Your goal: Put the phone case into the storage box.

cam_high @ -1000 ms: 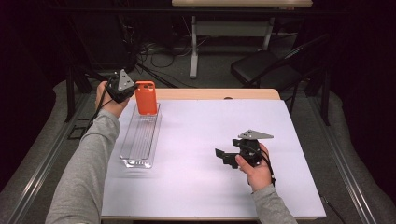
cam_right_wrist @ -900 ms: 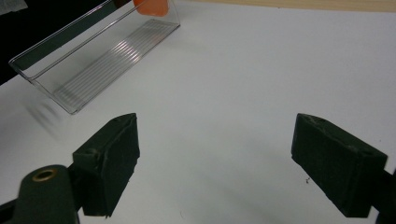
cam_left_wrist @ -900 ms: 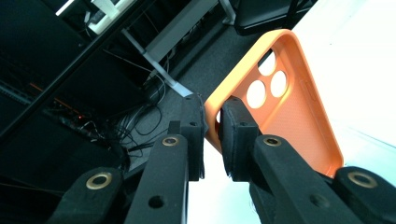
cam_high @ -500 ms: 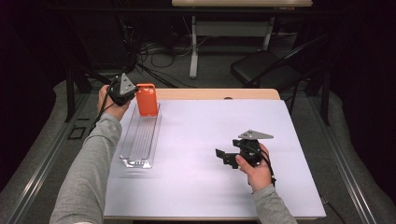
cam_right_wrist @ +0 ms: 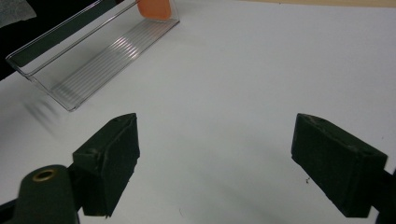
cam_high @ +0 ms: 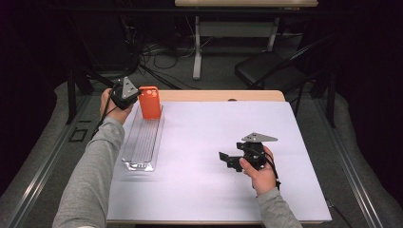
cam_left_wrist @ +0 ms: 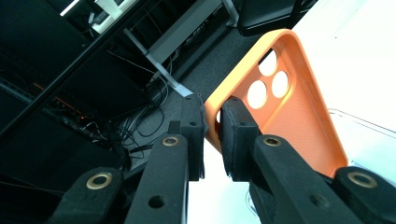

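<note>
An orange phone case (cam_high: 150, 102) stands upright at the far end of a clear ribbed plastic tray (cam_high: 142, 142) on the left of the white table. My left gripper (cam_high: 134, 96) is shut on the case's upper left edge. In the left gripper view the two pads pinch the orange rim (cam_left_wrist: 212, 126) near the camera holes of the case (cam_left_wrist: 289, 112). My right gripper (cam_high: 224, 159) rests low over the table's right half, open, with nothing between its jaws (cam_right_wrist: 215, 158). The case's lower end (cam_right_wrist: 156, 8) shows inside the tray (cam_right_wrist: 93, 56) in the right gripper view.
The white table top (cam_high: 209, 190) has a wooden strip (cam_high: 223, 96) along its far edge. Beyond it are a black chair (cam_high: 271, 71), cables on the floor and a desk frame (cam_high: 228, 33).
My left gripper has lifted and shifted the orange case slightly toward the tray's far end, tilting it a little. The right gripper has stayed still.
</note>
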